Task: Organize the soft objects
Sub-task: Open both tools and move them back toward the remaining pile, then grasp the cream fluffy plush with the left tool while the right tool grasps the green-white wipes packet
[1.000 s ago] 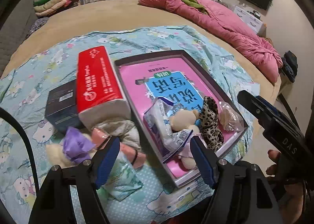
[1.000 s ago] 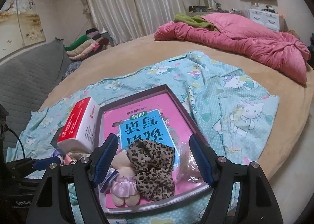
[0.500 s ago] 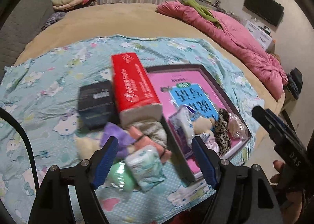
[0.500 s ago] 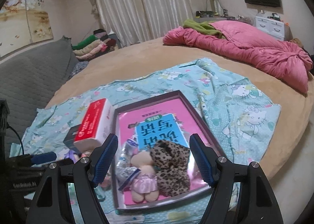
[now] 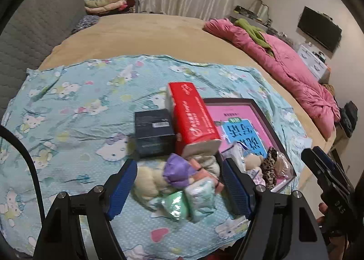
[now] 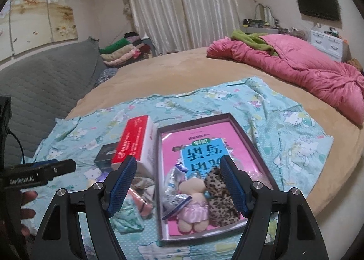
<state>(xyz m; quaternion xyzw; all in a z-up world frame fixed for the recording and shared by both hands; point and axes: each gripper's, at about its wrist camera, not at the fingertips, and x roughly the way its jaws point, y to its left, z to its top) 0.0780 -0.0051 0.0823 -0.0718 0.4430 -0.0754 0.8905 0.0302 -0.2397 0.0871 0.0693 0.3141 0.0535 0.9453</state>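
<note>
On the bed's patterned sheet (image 5: pixel 68 105) I kept both tools wide open and empty: the left tool (image 5: pixel 179 180) hung over the loose soft pile (image 5: pixel 182 182) beside the tray (image 6: pixel 257 146), framing it for a pick, I judged; the right tool (image 6: pixel 177 182) hovered above the plush doll (image 6: pixel 193 205) and leopard cloth (image 6: pixel 220 200) already lying in the tray

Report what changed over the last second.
The left gripper swung left, off the tray and onto the loose pile beside it, now framing the purple plush. The right gripper backed off slightly from the tray. Both stay open and empty; no object moved.
</note>
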